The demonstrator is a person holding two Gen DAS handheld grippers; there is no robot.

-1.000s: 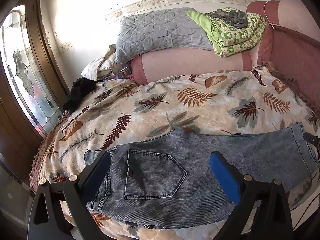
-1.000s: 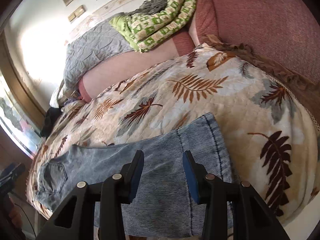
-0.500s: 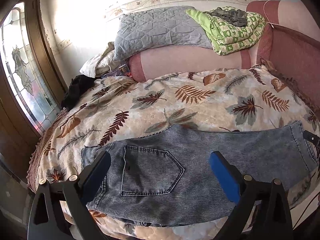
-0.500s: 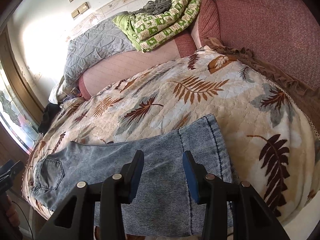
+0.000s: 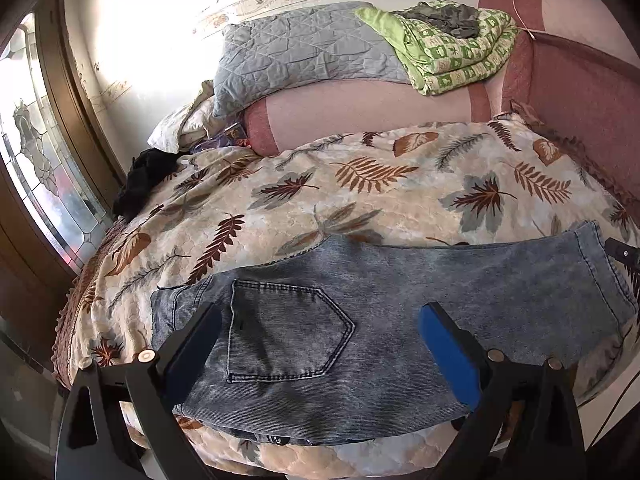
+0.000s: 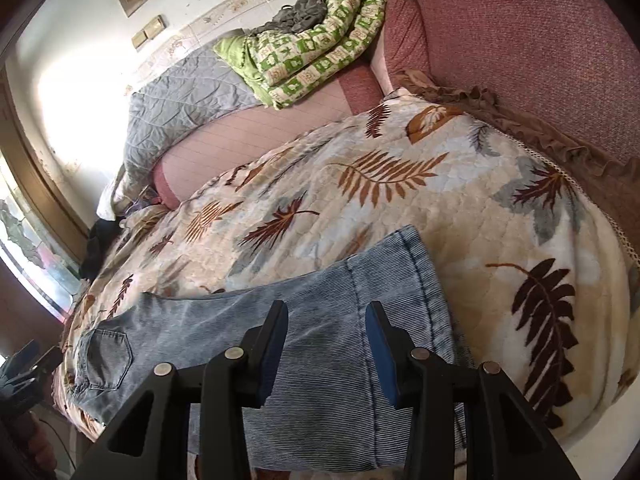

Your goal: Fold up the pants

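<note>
The pants (image 5: 384, 320) lie flat along the near edge of the bed (image 5: 360, 184), legs stacked one on the other, waist and back pocket (image 5: 280, 336) toward the left corner and hem (image 6: 416, 280) toward the right, a layout that seems meant to leave one crosswise fold to do. The left tool (image 5: 320, 344) hovers over the pocket end with its jaws spread wide and nothing between them. The right tool (image 6: 326, 344) hangs just short of the hem, jaws parted and empty, likely placed so each end can be picked up.
</note>
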